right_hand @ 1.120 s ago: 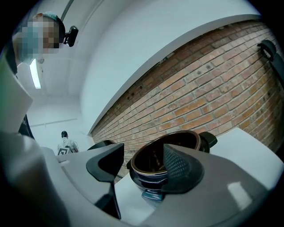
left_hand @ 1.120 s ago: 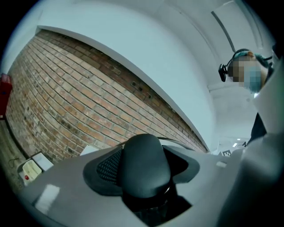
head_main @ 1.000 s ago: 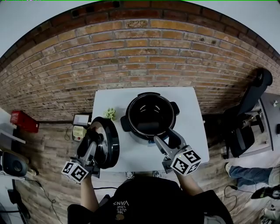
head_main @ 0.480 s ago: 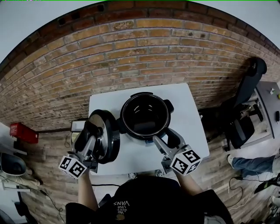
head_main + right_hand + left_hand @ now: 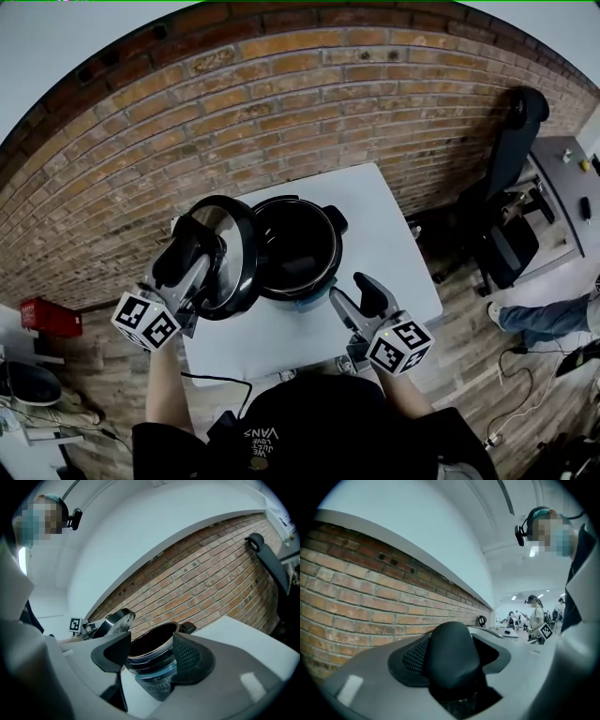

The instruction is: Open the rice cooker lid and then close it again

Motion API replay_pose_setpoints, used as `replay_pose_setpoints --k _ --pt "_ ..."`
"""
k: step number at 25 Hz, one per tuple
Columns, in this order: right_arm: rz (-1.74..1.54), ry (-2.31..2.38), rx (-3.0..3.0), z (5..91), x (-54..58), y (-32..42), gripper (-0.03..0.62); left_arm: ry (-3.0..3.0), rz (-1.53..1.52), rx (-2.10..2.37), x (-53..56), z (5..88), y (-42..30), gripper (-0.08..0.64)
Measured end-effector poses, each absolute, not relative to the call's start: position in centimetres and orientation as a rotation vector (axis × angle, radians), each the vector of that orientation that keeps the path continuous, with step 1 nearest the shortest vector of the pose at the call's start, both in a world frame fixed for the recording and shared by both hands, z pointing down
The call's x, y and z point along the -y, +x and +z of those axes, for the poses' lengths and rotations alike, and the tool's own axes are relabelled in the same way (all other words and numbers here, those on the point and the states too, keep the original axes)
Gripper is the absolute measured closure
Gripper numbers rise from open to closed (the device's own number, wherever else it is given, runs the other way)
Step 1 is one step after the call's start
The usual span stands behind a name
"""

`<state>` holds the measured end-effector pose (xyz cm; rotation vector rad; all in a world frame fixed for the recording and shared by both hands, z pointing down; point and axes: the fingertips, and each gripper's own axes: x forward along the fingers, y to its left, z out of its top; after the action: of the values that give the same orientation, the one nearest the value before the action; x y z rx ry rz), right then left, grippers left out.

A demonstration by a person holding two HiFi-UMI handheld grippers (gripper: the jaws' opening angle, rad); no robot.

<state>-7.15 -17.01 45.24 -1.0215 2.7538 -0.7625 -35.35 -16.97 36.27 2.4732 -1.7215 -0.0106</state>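
Left tool [image 5: 192, 255] clamps the tilted lid [image 5: 230, 248], apparently by its knob [image 5: 452, 658], over the left edge of the counter [image 5: 375, 234] beside the rice cooker [image 5: 330, 267]. The right tool [image 5: 356, 292] gapes empty. Lowered crooked, the lid could jam.

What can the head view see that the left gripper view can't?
Only the head view shows the open round black rice cooker on the white table, and the right gripper, open beside it. Only the left gripper view shows people standing far down the room. Both show the red brick wall and the left gripper clamped on the round black-and-silver lid.
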Motion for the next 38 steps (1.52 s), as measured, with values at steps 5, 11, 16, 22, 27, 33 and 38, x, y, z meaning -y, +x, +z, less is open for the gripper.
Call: replay_pose_setpoints --k 5,11,16,22,27,33,38 --pt "-0.764 -1.123 -2.686 45.6 17.2 -4.5 0.314 2.644 0.197 1.537 21.1 36.4 -30.5 0.281" --pt "-0.773 -1.222 -2.608 46.2 17.1 -1.4 0.314 2.79 0.462 1.252 24.1 39.2 -24.8 0.281" --pt "-0.787 -1.281 -2.557 46.9 16.8 0.8 0.314 2.865 0.68 1.062 25.3 41.2 -20.9 0.281" --pt "-0.788 -1.322 -2.519 47.4 16.6 2.4 0.314 2.918 0.809 0.89 25.5 42.7 -18.6 0.281" --pt "-0.799 -1.335 -2.49 47.9 16.5 3.2 0.315 2.951 0.907 0.819 25.6 43.8 -18.1 0.281" --pt "-0.806 -1.337 -2.487 48.1 16.7 3.5 0.315 2.946 0.901 0.756 25.9 44.7 -18.0 0.281" --pt "-0.811 -1.348 -2.478 48.4 16.9 3.7 0.316 2.964 0.867 0.701 26.3 44.8 -18.1 0.281"
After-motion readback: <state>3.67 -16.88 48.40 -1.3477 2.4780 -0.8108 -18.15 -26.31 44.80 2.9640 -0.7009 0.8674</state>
